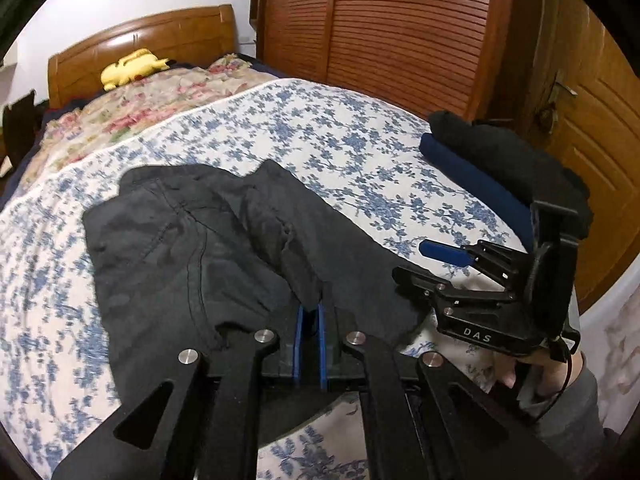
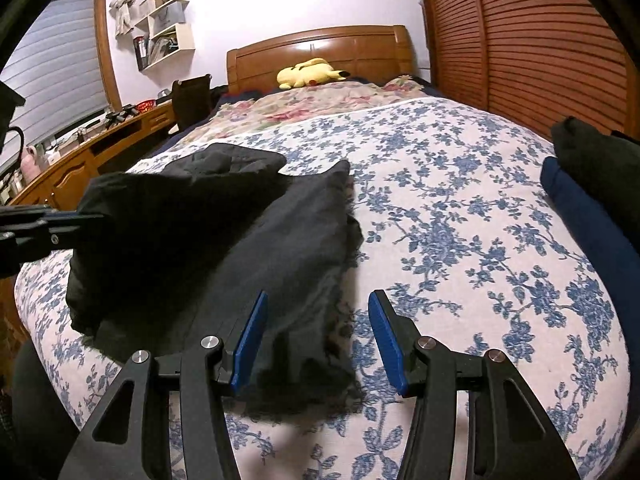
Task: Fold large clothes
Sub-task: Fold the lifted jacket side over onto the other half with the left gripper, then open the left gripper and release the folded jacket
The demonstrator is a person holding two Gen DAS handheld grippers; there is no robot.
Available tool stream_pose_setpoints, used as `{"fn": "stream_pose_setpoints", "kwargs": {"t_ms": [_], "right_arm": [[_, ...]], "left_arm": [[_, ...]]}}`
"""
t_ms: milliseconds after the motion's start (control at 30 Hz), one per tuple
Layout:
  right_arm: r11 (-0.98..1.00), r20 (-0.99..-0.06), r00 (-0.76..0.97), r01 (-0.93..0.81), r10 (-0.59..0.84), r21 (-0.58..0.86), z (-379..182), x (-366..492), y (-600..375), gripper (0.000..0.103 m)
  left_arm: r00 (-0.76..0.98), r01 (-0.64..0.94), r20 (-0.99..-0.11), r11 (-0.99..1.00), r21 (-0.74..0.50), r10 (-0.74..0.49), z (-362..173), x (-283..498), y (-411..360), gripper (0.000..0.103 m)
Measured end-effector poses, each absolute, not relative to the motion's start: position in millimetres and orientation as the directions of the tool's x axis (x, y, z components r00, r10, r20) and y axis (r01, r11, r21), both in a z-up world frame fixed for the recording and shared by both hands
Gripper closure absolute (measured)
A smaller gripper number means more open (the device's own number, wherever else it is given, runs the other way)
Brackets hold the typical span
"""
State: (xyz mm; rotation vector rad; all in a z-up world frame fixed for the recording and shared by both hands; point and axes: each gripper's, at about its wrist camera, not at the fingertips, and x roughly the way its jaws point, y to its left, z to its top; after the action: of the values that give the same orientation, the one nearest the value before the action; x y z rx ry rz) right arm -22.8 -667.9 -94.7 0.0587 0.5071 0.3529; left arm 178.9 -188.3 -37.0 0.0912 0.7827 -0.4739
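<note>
The dark trousers (image 1: 192,248) lie half-folded at centre frame on the bed (image 1: 352,148). The left gripper (image 1: 311,316) is clenched on a fabric edge; the right gripper (image 2: 318,330) is spread, gripping nothing. A one-sided pull could skew the fold.

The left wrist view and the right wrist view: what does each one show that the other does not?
Only the left wrist view shows the door and the hand that holds the right gripper. Only the right wrist view shows the window blind, wall shelves and desk. Both show the dark trousers on the floral bedcover, the yellow plush toy, the folded pile and the wardrobe.
</note>
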Motion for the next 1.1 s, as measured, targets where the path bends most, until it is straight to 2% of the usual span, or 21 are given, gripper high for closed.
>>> {"fn": "stream_pose_setpoints", "kwargs": {"t_ms": [67, 133, 267, 300, 767, 1100], "right_arm": [[0.937, -0.464, 0.815, -0.318, 0.348, 0.144, -95.7, -19.0, -666.7, 0.049], [0.936, -0.462, 0.815, -0.321, 0.351, 0.145, -94.9, -17.6, -664.7, 0.049], [0.934, -0.461, 0.813, -0.33, 0.356, 0.14, -95.9, -12.3, -658.3, 0.049], [0.933, -0.463, 0.811, -0.332, 0.358, 0.138, -96.3, -11.2, -656.9, 0.049], [0.935, -0.464, 0.816, -0.34, 0.344, 0.096, -93.0, -7.9, -643.0, 0.049], [0.944, -0.417, 0.857, -0.33, 0.302, 0.005, -49.2, -21.8, -641.9, 0.049]], "left_arm": [[0.628, 0.447, -0.676, 0.89, -0.093, -0.386, -30.0, 170.5, -180.5, 0.09], [0.642, 0.44, -0.661, 0.893, -0.096, -0.388, -26.3, 165.0, -171.5, 0.078], [0.682, 0.403, -0.65, 0.914, -0.047, -0.335, -24.8, 152.0, -149.1, 0.076], [0.685, 0.394, -0.65, 0.918, -0.048, -0.328, -26.3, 150.7, -141.5, 0.07], [0.724, 0.22, -0.661, 0.974, -0.047, -0.195, -61.1, 135.6, -40.1, 0.069], [0.746, 0.17, -0.641, 0.982, -0.08, -0.182, -69.5, 124.5, -3.8, 0.069]]}}
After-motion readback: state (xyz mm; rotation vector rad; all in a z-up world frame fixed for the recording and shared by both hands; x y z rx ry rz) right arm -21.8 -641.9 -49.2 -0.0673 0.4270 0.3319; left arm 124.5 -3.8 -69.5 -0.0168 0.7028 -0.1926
